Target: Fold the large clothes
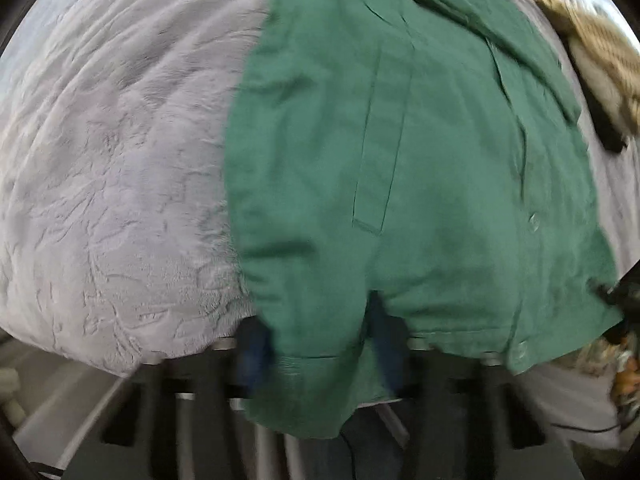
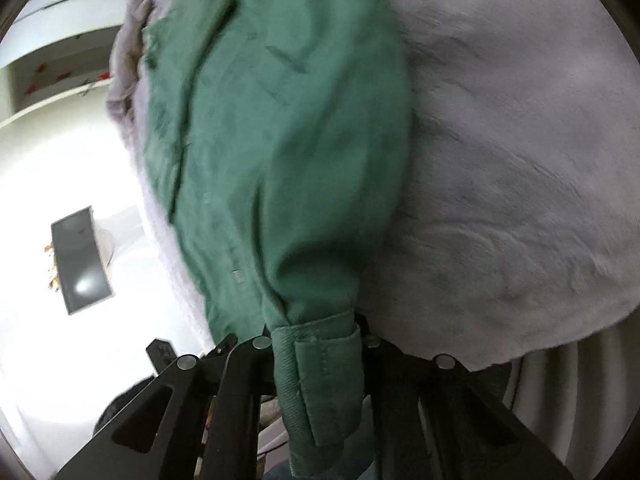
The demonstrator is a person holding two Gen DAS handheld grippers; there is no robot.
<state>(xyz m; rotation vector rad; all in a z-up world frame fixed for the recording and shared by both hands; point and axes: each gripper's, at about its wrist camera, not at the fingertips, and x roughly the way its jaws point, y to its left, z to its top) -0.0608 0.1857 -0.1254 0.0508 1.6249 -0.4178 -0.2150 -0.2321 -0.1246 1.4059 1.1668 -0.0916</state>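
Across the centre of both frames: you had a green shirt (image 1: 400, 168) spread on a pale grey plush blanket (image 1: 120, 160).
Green shirt, left wrist view: it filled the centre and right of the frame, button placket running down its right side, one button (image 1: 533, 222) at right centre, another near the lower hem.
Left gripper (image 1: 320, 352): your blue-padded fingers (image 1: 254, 350) sat at lower centre with the shirt's hem draped between and over them; pinching the hem, as far as the blur allowed.
Right gripper (image 2: 316, 344): at lower centre of the right wrist view, your black jaws were pressed onto a folded, stitched edge of the shirt, which hung down between them.
Blanket, right wrist view: it took the right half of the frame.
Striped tan item (image 1: 600, 52): upper right of the left wrist view, lying beside the shirt.
Dark rectangular panel (image 2: 80, 260): left centre of the right wrist view, against a bright white background.
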